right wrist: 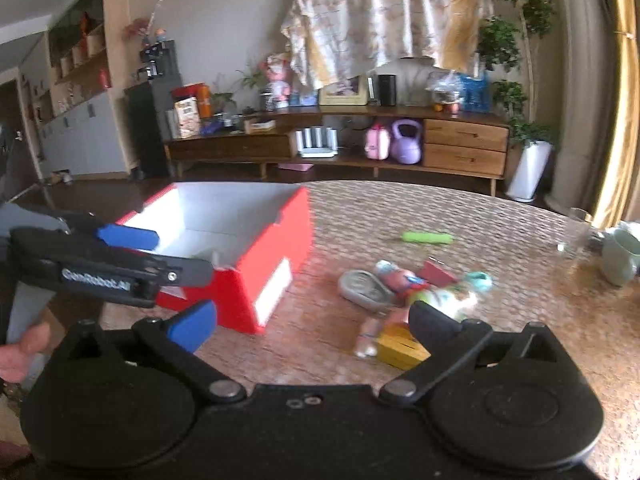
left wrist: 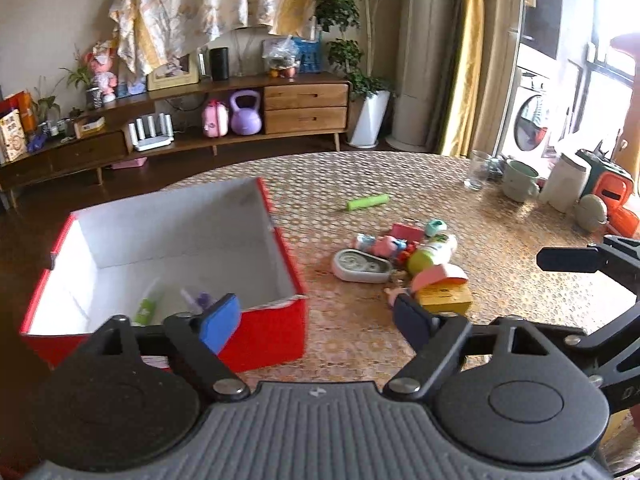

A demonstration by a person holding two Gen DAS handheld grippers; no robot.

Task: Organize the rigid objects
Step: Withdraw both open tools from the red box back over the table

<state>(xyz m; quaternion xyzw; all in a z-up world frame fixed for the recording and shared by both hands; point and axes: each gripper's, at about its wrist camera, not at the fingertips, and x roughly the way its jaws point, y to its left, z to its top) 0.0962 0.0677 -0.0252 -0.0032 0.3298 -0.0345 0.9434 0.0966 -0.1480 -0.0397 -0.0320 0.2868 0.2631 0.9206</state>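
Observation:
A red box (left wrist: 264, 328) with a white inside stands on the left of the table; it shows too in the right wrist view (right wrist: 276, 248). A green tube (left wrist: 146, 306) and a purple item (left wrist: 200, 300) lie in it. A heap of small toys (left wrist: 404, 252) lies to its right, with a grey case (left wrist: 360, 266), a yellow block (left wrist: 446, 298) and a green-capped bottle (left wrist: 434, 250). A green stick (left wrist: 368, 202) lies farther back. My left gripper (left wrist: 316, 320) is open and empty near the box's front corner. My right gripper (right wrist: 312, 326) is open and empty before the heap (right wrist: 416, 284).
A glass (left wrist: 478, 170), a green mug (left wrist: 520, 180), a white jug (left wrist: 564, 182) and an orange object (left wrist: 612, 200) stand at the table's far right. A wooden sideboard (left wrist: 304, 108) runs along the back wall. The table edge curves behind the box.

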